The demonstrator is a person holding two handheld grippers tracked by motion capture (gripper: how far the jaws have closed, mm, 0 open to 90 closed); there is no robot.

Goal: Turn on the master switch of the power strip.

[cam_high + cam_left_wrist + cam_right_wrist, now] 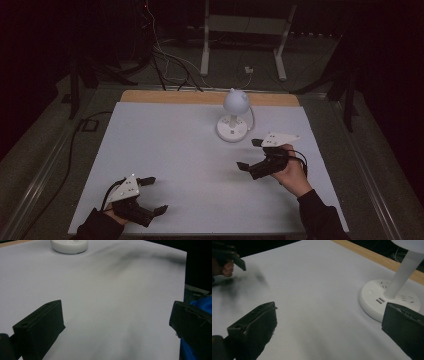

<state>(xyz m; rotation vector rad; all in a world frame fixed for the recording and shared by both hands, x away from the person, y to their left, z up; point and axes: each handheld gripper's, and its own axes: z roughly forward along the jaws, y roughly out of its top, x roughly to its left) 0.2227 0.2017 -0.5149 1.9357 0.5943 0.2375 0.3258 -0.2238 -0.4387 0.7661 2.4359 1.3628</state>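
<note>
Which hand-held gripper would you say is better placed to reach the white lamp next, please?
The right hand-held gripper, probably. It sits open just in front of the white lamp, whose round base lies beside one jaw in its own view. The left hand-held gripper, also open, waits at the table's near edge.

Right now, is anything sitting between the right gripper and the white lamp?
Nothing visible does. The right gripper hovers open just short of the lamp, with bare white table sheet between its jaws and the lamp's round base. The left gripper is off at the near left corner.
</note>
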